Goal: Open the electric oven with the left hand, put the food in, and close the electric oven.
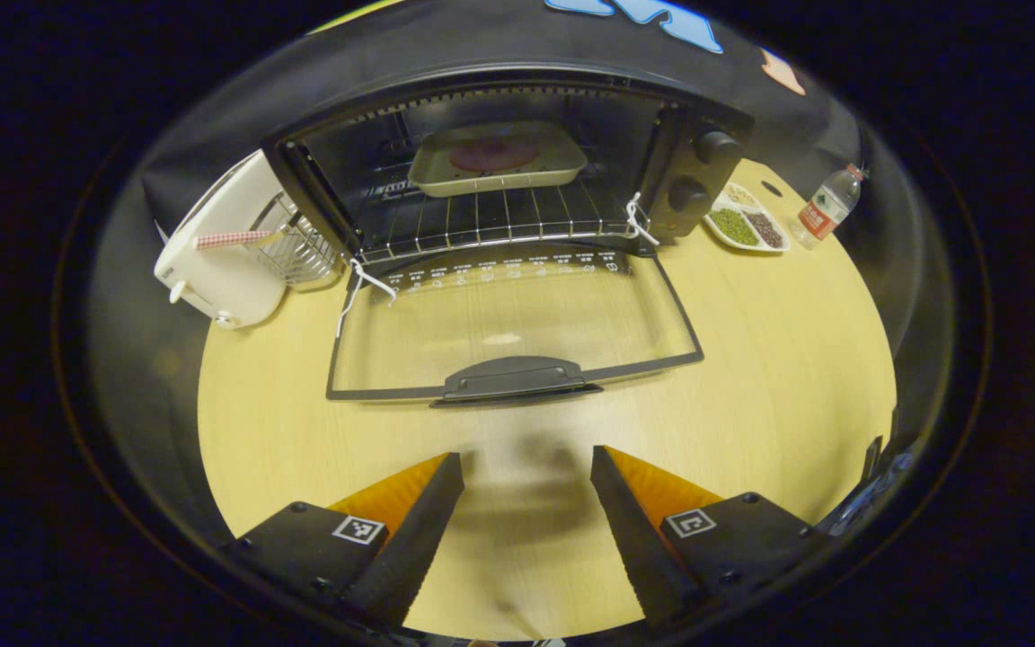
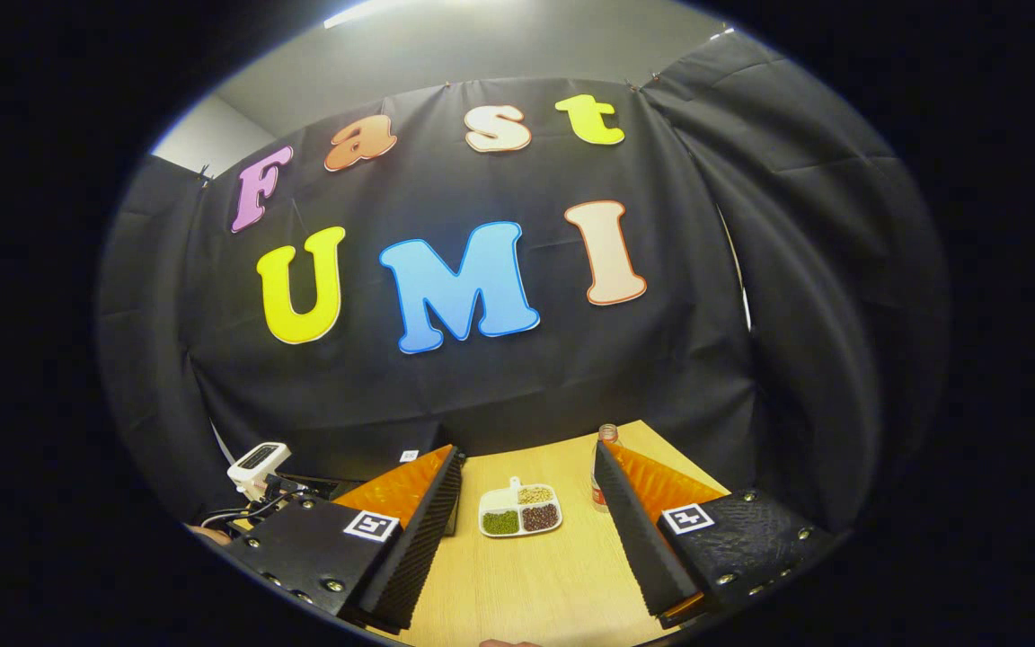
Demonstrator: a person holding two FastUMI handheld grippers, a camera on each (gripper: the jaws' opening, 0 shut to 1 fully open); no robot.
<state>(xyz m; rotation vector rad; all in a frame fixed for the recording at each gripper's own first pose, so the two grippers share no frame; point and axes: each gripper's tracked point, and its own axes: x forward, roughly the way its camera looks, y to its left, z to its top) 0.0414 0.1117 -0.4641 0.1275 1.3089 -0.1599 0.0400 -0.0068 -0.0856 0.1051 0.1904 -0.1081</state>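
Through the left gripper view I see my left gripper [image 1: 526,530] hanging over the wooden table [image 1: 778,359] with its jaws spread wide and nothing between them. Straight ahead of the jaws stands the electric oven [image 1: 517,162], its glass door [image 1: 513,323] folded down flat toward me, the door handle [image 1: 517,377] just beyond the fingertips but apart from them. Deeper in, on the wire rack [image 1: 490,223], sits a baking tray [image 1: 497,158] holding the food [image 1: 492,155], a dark round piece. To the left of the oven I make out a white appliance [image 1: 221,243] with a wire basket [image 1: 297,247]; ahead and right of the jaws lie a divided dish of beans [image 1: 745,221] and a water bottle [image 1: 827,205].

In the right gripper view, my right gripper [image 2: 526,530] is also wide and empty, raised above the table [image 2: 526,584]. The dish of beans [image 2: 520,510] lies between its fingers, farther off, and the water bottle [image 2: 603,467] stands just behind the right finger.
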